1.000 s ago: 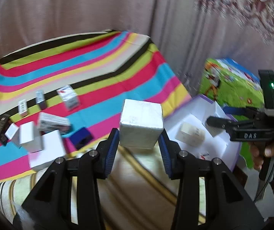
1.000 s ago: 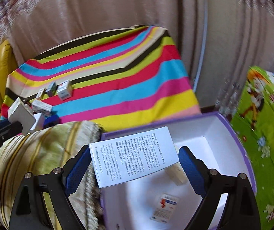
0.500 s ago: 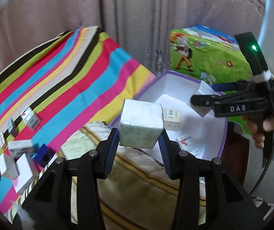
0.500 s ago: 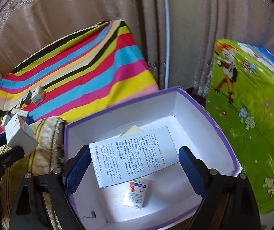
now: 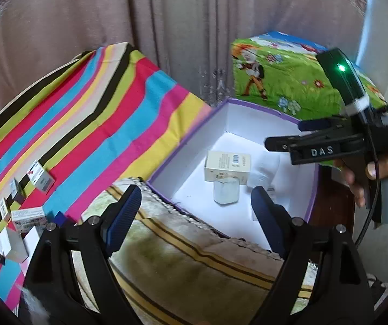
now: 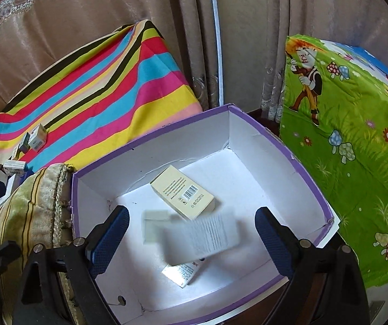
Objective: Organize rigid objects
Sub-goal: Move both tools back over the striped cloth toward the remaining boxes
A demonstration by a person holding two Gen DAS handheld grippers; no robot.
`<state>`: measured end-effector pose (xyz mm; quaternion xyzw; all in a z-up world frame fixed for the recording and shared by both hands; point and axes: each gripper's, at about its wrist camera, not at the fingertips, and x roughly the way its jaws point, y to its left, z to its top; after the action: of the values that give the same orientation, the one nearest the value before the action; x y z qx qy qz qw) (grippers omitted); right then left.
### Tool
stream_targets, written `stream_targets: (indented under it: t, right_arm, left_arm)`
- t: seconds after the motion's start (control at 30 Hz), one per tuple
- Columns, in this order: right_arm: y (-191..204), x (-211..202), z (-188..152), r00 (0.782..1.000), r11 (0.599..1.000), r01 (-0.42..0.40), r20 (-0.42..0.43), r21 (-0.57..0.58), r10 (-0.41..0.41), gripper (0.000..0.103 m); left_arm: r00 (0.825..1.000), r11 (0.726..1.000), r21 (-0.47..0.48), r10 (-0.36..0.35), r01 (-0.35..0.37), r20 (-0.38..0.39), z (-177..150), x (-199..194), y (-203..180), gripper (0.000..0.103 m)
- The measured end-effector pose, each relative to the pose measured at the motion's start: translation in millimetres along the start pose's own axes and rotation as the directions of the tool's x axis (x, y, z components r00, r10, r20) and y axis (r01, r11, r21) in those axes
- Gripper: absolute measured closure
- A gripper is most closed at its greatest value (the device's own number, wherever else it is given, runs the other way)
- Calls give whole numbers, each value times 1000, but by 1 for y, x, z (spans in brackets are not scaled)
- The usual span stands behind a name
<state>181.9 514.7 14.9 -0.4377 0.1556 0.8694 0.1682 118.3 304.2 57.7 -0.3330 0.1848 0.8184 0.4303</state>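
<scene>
Roughly midway, judging by counts: some boxes are in the purple-rimmed storage box [image 6: 261, 130], more are still out on the striped cloth [image 5: 91, 103].

Left gripper [image 5: 194, 211]: jaws opening, spread wide, nothing between the pads. A small pale cube box [image 5: 226, 193] sits in the storage box below them, by the beige barcode box [image 5: 228, 166]; it is slightly blurred, so I cannot tell if it has fully settled.

Right gripper [image 6: 191, 235]: jaws stand wide apart, nothing pressed by either pad. A blurred white printed box [image 6: 204, 235] hangs between and below them, apparently dropping or just landing inside the storage box. Beside it is a blurred paler box [image 6: 153, 230], likely the cube. Under the printed box lies a flat white packet [image 6: 183, 272].

Done, as far as shown: beige barcode box, flat packet, cube and printed box are all inside the storage box or going in.

Left: a group of small boxes on the striped cloth, well apart from the storage box — a red-and-white carton [image 5: 41, 176], a couple of tiny barcode boxes [image 5: 15, 189], a printed carton [image 5: 28, 218], white boxes [image 5: 12, 241] at the cloth's near edge, and something dark blue, mostly hidden.

Between cloth and storage box is a striped cushion [image 5: 183, 257]; both hands need to cross back over it for the next picks.
</scene>
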Motion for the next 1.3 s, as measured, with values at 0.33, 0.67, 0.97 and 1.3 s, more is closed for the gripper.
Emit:
stream_targets:
  t: [0.33, 0.67, 0.97, 1.3]
  right_arm:
    - [6, -13, 10, 990, 995, 101, 97, 14, -102, 4]
    - [15, -23, 10, 981, 999, 42, 189, 18, -44, 4]
    - [45, -27, 6, 982, 994, -27, 182, -102, 45, 4]
    - [90, -22, 2, 977, 972, -152, 122, -178, 175, 4]
  left_arm:
    - [988, 991, -109, 92, -78, 124, -5, -28, 32, 18]
    - [972, 958, -248, 184, -144, 144, -25, -49, 72, 18]
    - [952, 915, -358, 257, -185, 165, -51, -72, 105, 18]
    - [943, 857, -475, 298, -198, 146, -91, -97, 145, 18]
